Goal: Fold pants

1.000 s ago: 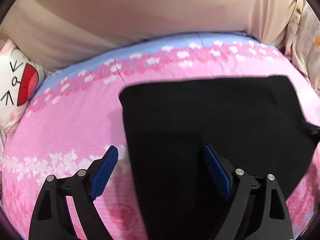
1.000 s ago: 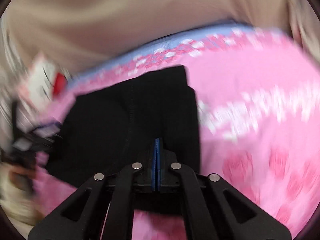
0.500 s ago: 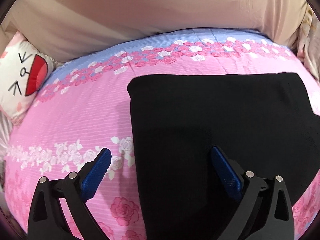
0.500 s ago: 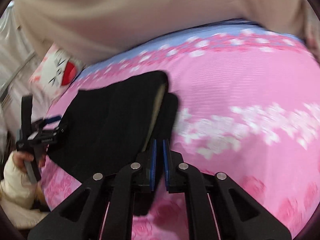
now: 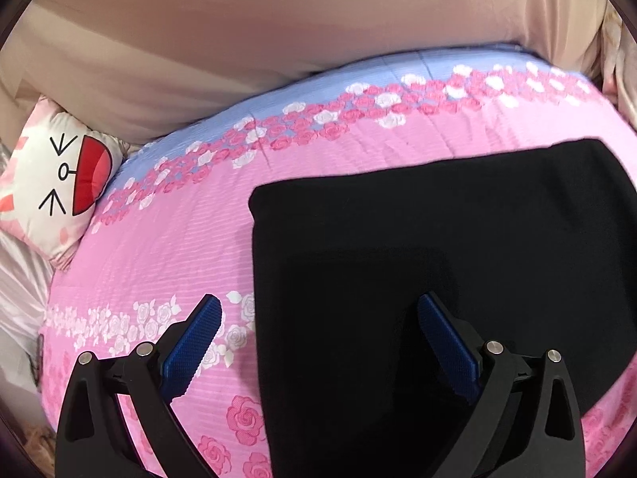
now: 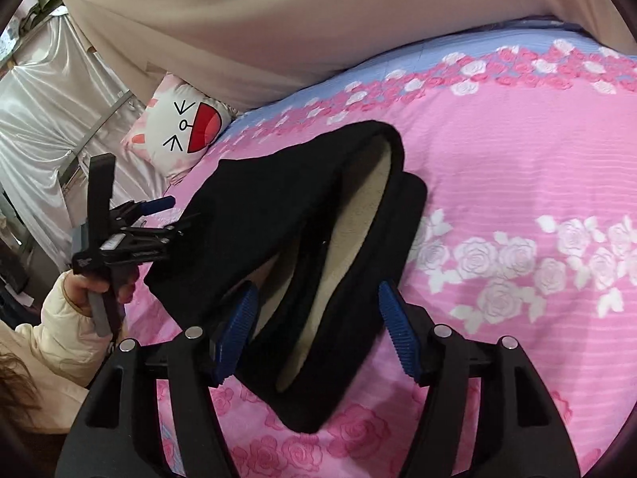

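1. Pants (image 5: 438, 259): black, lying on the pink rose-print bedspread (image 5: 159, 247), already folded into a compact block. From the left wrist view the top face is flat with a clean left edge. From the right wrist view the near end gapes, the layers parted and a pale fleece lining (image 6: 358, 223) exposed.
2. Handling, as judged: the fabric looks thick, soft and limp, lined, likely moderately heavy for cloth. It should not slip much on the ribbed pads, but layers may slide apart if only the top one is taken. Best hold appears to be the gaping near edge, pinching all layers together.
3. Right gripper (image 6: 318, 326): jaws spread wide, straddling the near end of the pants; the left pad is touching or just beside the cloth, nothing clamped.
4. Left gripper (image 5: 318, 342): jaws spread wide, holding nothing, poised over the left edge of the pants, one finger above the bedspread and one above the cloth. In the right wrist view it sits at the far left side of the garment.
5. Containers: none in view.
6. Surroundings: a cartoon-face cushion (image 5: 55, 183) at the bed's left corner; beige curtain (image 5: 278, 32) behind.
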`<action>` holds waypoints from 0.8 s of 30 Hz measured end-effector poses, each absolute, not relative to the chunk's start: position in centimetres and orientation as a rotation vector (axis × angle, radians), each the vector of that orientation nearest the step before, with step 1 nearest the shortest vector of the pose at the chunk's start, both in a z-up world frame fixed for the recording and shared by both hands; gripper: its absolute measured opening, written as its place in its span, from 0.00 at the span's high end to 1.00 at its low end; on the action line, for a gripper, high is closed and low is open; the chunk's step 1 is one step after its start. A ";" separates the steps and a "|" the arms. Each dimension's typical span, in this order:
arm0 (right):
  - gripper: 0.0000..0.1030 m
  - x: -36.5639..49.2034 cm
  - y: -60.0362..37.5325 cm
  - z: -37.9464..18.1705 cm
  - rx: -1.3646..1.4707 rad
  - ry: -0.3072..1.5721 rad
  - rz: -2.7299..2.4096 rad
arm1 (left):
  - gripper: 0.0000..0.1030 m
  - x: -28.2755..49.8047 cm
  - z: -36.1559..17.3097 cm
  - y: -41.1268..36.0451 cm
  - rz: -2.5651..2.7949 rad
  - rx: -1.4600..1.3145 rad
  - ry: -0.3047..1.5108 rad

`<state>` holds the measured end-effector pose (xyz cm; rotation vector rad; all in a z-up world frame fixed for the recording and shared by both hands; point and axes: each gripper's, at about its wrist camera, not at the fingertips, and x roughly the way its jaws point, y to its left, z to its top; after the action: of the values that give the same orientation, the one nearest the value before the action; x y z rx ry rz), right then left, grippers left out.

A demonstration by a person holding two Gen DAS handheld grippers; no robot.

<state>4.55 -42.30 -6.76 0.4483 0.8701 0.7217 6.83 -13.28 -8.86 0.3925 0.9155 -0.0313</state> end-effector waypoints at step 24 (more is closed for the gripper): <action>0.68 6.7 -34.6 1.4 0.349 0.790 0.624 | 0.05 6.6 -9.6 -12.0 -0.094 0.289 0.901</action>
<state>6.74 -34.59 1.36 0.3486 0.7900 0.6244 6.60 -12.01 -9.60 0.2894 0.9013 -0.0945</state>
